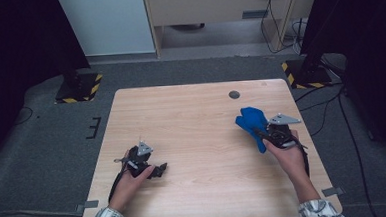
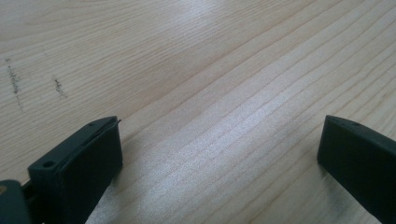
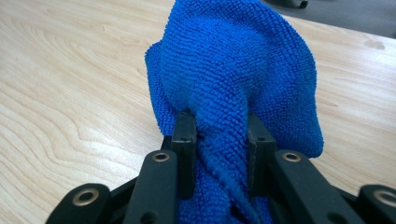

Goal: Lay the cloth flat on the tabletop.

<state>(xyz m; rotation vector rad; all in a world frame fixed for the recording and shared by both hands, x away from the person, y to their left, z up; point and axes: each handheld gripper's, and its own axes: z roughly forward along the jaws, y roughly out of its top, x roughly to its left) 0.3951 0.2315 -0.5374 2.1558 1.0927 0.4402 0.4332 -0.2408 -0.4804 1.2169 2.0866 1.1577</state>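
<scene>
The right hand-held gripper (image 1: 263, 133) was clamped on a single blue microfibre cloth (image 1: 252, 121), its two black jaws pinching a bunched fold of the fabric between them, as the right gripper view made plain: the cloth (image 3: 238, 70) rose in a gathered hump just ahead of the jaws and trailed back between them. Gripping a gathered fold rather than a flat edge probably gave the jaws enough thickness to bite on, so the cloth could be lifted or dragged without slipping. In the high view the cloth sat at the right side of the tabletop (image 1: 196, 113), near the far right corner, part of it apparently touching the wood, though whether it was partly raised could not be told. The left hand-held gripper (image 1: 160, 169) was held low over the near left part of the tabletop, well apart from the cloth, with its jaws spread wide and nothing between them; the left gripper view showed bare wood grain (image 2: 210, 93) in the gap. It seemed to be waiting, ready to take a second corner of the cloth. Counted: one cloth, two hand-held grippers, two hands, and one small dark round mark (image 1: 234, 94) in the tabletop near its far edge.
</scene>
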